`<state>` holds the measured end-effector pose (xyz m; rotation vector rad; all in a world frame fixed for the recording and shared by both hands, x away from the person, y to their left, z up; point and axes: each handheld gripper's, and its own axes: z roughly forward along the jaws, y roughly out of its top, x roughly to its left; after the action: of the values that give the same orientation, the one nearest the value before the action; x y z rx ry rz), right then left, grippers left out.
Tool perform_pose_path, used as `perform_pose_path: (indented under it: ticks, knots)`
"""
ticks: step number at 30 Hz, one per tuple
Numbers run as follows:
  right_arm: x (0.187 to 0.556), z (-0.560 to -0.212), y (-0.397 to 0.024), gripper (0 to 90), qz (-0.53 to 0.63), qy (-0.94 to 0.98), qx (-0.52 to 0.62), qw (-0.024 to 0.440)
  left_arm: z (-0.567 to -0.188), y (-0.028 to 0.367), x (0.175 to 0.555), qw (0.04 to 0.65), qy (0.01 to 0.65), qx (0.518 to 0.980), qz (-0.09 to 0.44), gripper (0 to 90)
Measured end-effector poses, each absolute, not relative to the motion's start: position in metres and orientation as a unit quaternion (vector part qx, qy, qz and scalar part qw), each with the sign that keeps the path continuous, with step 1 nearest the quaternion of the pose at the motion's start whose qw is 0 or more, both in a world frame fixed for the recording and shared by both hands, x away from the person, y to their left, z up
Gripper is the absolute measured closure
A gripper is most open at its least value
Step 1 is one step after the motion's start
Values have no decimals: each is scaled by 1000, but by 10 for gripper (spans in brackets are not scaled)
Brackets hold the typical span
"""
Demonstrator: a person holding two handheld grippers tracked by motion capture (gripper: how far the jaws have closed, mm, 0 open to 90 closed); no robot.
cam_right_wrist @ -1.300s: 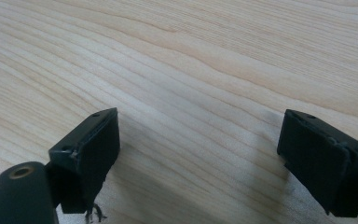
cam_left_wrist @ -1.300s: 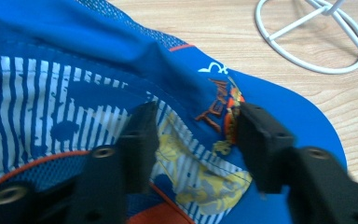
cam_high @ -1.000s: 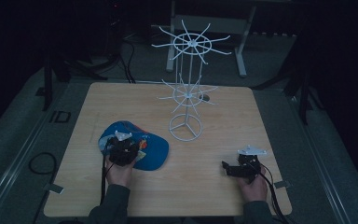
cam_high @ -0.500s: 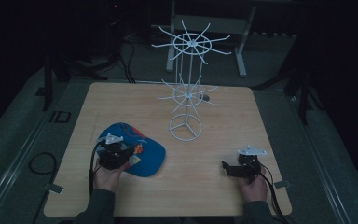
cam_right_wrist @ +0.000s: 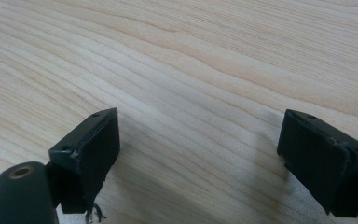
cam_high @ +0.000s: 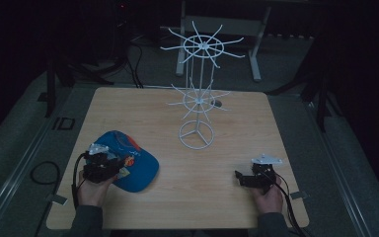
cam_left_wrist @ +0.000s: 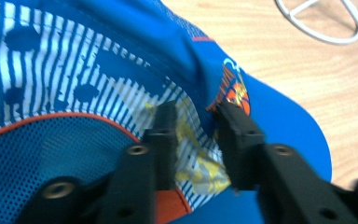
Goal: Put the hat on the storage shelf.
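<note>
Now my left gripper [cam_left_wrist: 193,123] sits over the blue cap [cam_high: 128,163], which lies near the 7 o'clock edge of the wooden table [cam_high: 237,123]. Its jaws stand a little apart, with a fold of the striped cloth and a yellow paper tag [cam_left_wrist: 193,163] between them; I cannot tell if they really press the cloth or only touch it. In the left gripper view the cap is cut off at the left and the top, so its full shape is not clear to me. The brim points toward 4 o'clock, and bare wood is beyond it.

My right gripper [cam_high: 244,178] rests close to the 5 o'clock edge, well apart from the cap. Its jaws are spread wide, with nothing but wood grain between them in the right gripper view. Around it the table is free on all sides.

At the middle, toward 12 o'clock, stands the white wire rack [cam_high: 197,98] on a round base. Its two rings of arms carry nothing that I can make out. One small dark thing is near the lower ring, too small to tell. Beyond the table the room is very dark; I see only cables [cam_high: 42,173] on the floor at 8 o'clock.
</note>
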<state>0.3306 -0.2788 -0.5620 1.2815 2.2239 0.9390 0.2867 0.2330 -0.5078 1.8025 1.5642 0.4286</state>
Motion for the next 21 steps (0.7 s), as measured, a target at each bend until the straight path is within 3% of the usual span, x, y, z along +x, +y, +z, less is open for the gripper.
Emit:
perform_pose_path:
  ticks: [9, 12, 15, 21]
  knots:
    - [331, -562, -279, 128, 336, 796, 460, 202, -496, 213, 302, 308, 653, 647, 244, 164]
    - [330, -562, -279, 127, 336, 796, 461, 202, -497, 207, 313, 292, 672, 635, 246, 70]
    - [330, -562, -279, 127, 336, 796, 461, 202, -501, 202, 323, 283, 687, 624, 242, 31]
    - [330, -562, -279, 127, 336, 796, 461, 202, -514, 196, 331, 253, 701, 630, 218, 50]
